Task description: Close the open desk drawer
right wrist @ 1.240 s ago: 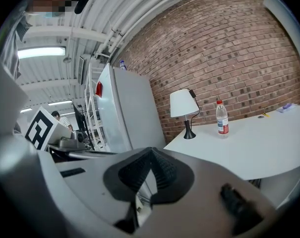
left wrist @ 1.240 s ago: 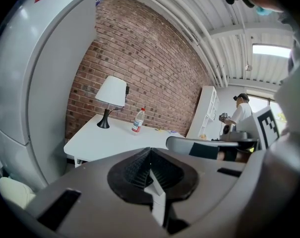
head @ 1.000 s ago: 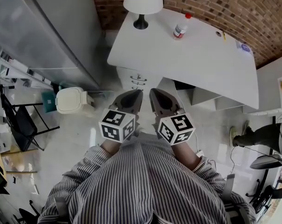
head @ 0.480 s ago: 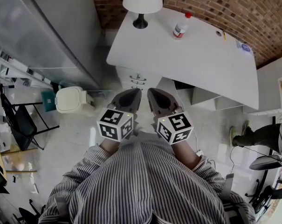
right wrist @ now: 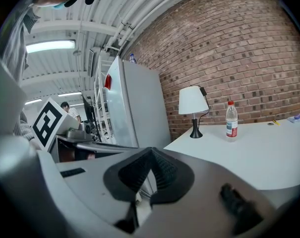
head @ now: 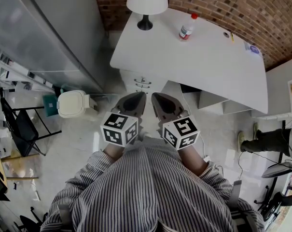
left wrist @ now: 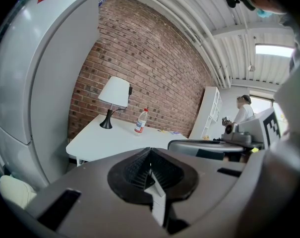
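Note:
A white desk stands against the brick wall. Under its left end is a drawer unit with small handles. White boxy parts jut out under the desk's right half; I cannot tell whether they are an open drawer. My left gripper and right gripper are side by side in front of my striped shirt, short of the desk. Both are shut and hold nothing. In the left gripper view the left gripper points at the desk. The right gripper faces the desk too.
A lamp and a bottle stand on the desk. A tall grey fridge is to the left, with a white bin and a black chair nearby. A person's leg shows at the right.
Both grippers have crept slightly toward the desk. The leg at the far right has shifted a little. Nothing was touched.

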